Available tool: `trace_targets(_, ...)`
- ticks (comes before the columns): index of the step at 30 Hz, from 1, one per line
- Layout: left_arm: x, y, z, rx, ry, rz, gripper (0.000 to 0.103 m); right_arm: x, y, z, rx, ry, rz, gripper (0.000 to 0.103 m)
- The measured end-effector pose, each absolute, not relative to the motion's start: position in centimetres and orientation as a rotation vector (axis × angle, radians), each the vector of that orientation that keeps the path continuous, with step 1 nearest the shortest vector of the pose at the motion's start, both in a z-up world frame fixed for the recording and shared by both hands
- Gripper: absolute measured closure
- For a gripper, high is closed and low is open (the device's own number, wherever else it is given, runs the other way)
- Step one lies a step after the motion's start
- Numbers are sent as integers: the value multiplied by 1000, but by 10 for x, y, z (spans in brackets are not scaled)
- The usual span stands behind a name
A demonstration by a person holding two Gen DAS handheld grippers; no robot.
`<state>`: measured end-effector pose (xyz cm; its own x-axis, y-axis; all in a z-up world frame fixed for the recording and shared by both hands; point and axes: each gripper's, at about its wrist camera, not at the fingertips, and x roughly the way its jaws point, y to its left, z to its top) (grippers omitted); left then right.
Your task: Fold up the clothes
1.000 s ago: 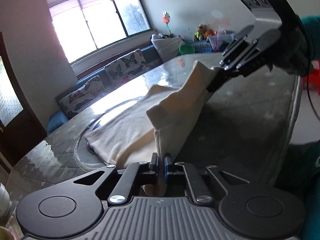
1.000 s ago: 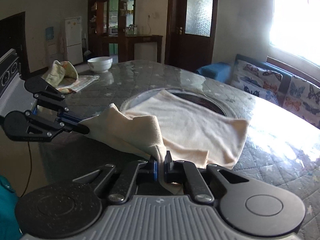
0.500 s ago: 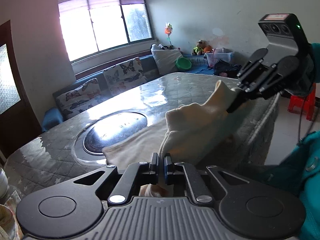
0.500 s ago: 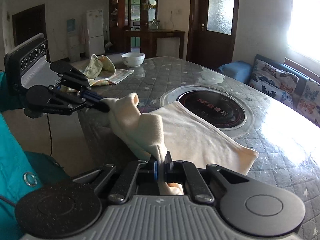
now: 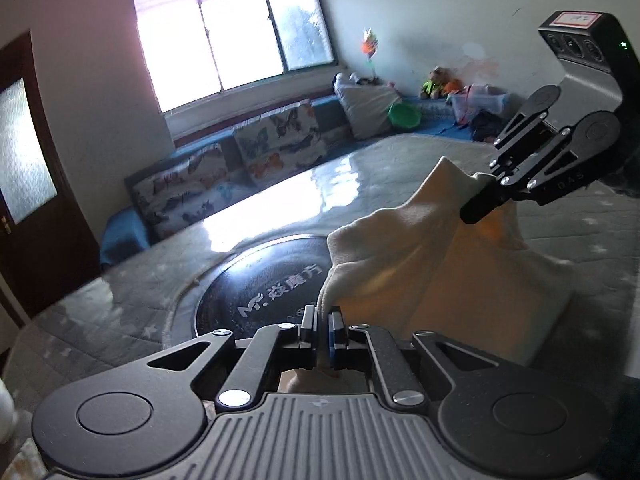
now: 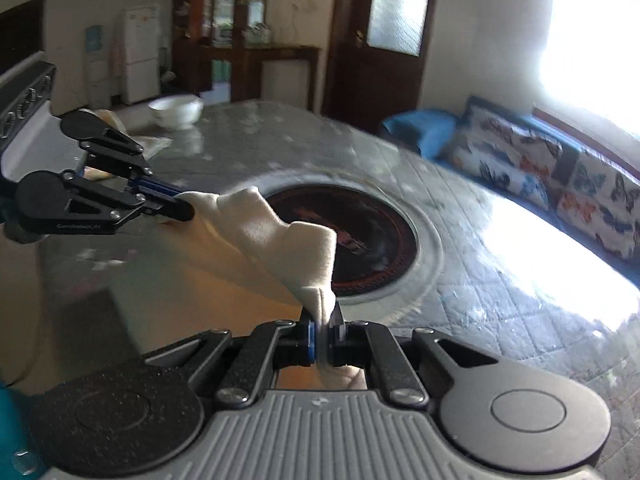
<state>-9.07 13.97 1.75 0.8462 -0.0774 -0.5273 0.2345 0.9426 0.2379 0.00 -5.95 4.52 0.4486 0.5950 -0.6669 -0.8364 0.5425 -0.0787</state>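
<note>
A cream cloth (image 5: pixel 424 256) hangs stretched between both grippers, lifted off the grey quilted table (image 5: pixel 380 168). My left gripper (image 5: pixel 322 320) is shut on one corner of it. The right gripper (image 5: pixel 474 212) shows at the upper right of the left wrist view, pinching the other corner. In the right wrist view the same cloth (image 6: pixel 276 240) runs from my right gripper (image 6: pixel 323 326), shut on it, across to the left gripper (image 6: pixel 184 212) at the left. The lower part of the cloth hangs toward the near table edge.
A round black hotplate (image 5: pixel 260 292) is set in the middle of the table, now uncovered. A white bowl (image 6: pixel 176 110) and a crumpled cloth (image 6: pixel 100 118) lie at the table's far end. A sofa with butterfly cushions (image 5: pixel 224 176) runs under the window.
Both grippers pulled the cloth back toward the near table edge and slightly up. The cloth slid off the hotplate, which is now fully exposed.
</note>
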Motion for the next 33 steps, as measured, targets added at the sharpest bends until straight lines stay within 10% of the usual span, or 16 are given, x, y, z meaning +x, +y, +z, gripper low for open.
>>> trace_targets(12, -44, 153, -28, 228, 645, -34, 93, 34, -53, -16, -326, 693, 717, 69)
trace_targets(33, -91, 104, -8, 175, 592, -161, 81, 52, -28, -9, -221, 767, 750, 71)
